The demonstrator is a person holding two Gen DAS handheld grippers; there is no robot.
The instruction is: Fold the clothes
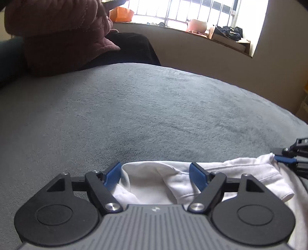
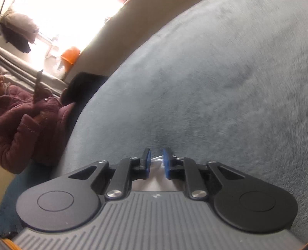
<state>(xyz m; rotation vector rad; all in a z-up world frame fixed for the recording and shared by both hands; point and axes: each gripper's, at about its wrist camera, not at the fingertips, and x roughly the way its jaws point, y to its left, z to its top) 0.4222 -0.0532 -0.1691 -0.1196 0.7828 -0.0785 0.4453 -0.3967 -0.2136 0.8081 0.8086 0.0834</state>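
Observation:
A white garment (image 1: 150,188) lies bunched on the grey blanket (image 1: 134,115) at the near edge of the left wrist view. My left gripper (image 1: 155,167) is open wide just above it. Folds of the cloth sit between its blue pads (image 1: 112,177), which do not press on it. At the right edge of that view my right gripper (image 1: 284,159) pinches the garment's far corner. In the right wrist view my right gripper (image 2: 156,153) stands nearly closed with a strip of the white garment (image 2: 156,169) caught between its pads.
The grey blanket (image 2: 211,86) stretches wide ahead of both grippers. A person in a maroon quilted jacket (image 1: 57,28) sits at its far left edge. Behind is a wall with a barred window (image 1: 192,11) and a sill holding bags and a pot.

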